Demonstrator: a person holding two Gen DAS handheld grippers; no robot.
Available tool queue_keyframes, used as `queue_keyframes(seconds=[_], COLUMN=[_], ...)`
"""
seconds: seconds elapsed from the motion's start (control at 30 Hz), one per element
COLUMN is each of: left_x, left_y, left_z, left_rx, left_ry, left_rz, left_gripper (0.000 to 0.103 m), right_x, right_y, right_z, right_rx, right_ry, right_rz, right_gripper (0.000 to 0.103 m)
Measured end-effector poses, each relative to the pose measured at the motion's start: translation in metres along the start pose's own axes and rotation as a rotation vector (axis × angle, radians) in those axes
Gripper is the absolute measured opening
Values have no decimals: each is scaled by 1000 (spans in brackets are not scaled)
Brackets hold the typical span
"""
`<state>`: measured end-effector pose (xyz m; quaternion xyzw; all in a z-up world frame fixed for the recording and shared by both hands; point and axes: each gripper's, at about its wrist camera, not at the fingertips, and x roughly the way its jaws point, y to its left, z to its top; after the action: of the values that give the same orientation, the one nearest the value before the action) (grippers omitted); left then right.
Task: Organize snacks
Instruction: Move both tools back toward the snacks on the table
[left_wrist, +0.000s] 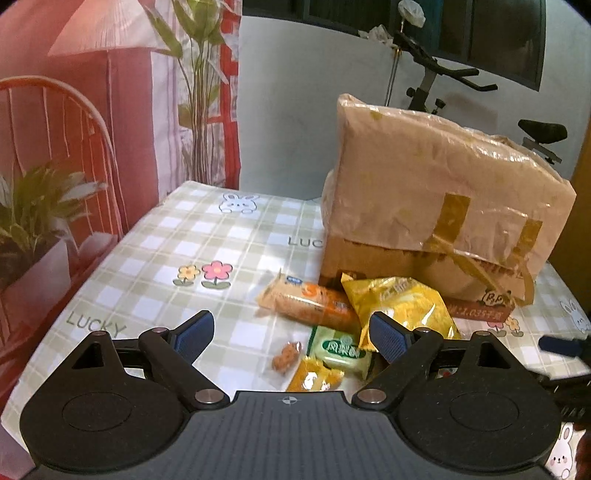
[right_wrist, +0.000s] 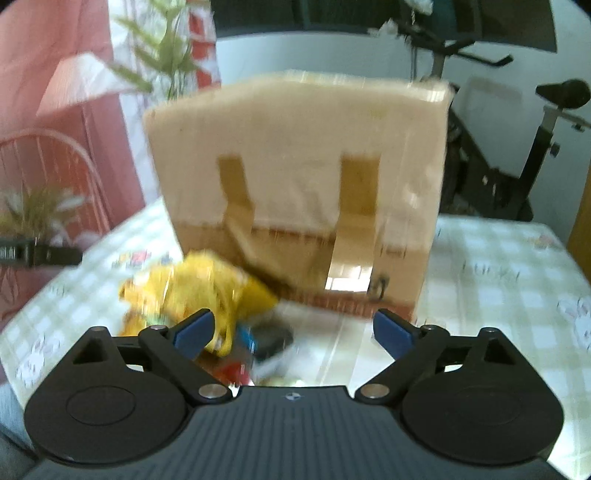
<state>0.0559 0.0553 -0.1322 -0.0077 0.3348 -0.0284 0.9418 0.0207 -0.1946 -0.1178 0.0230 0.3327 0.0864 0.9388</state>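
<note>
Spread and empty, the left claw (left_wrist: 291, 332) hangs just above the snack pile (left_wrist: 332, 332), nearer than the right claw (right_wrist: 293, 332), likewise spread.

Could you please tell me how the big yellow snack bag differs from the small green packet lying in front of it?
The yellow snack bag is much larger than the green packet. The yellow bag is puffy, crinkled and shiny; the green packet is flat and pillow-shaped. The yellow bag lies up against the taped cardboard box, while the green packet sits nearer the camera, apart from the box. Both are sealed and rest on the checked tablecloth.
</note>
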Motion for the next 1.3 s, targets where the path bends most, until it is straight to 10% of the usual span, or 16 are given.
queue_keyframes(seconds=[0.47, 1.3], left_x=[8, 12], left_y=[-9, -8], left_z=[-18, -21], left_rx=[9, 6], left_ry=[53, 67], left_rz=[-15, -3], left_gripper=[92, 92], right_x=[21, 29], right_y=[22, -3], right_z=[-49, -51], right_rx=[-133, -158], right_ry=[237, 219], right_rz=[13, 0], right_gripper=[92, 65])
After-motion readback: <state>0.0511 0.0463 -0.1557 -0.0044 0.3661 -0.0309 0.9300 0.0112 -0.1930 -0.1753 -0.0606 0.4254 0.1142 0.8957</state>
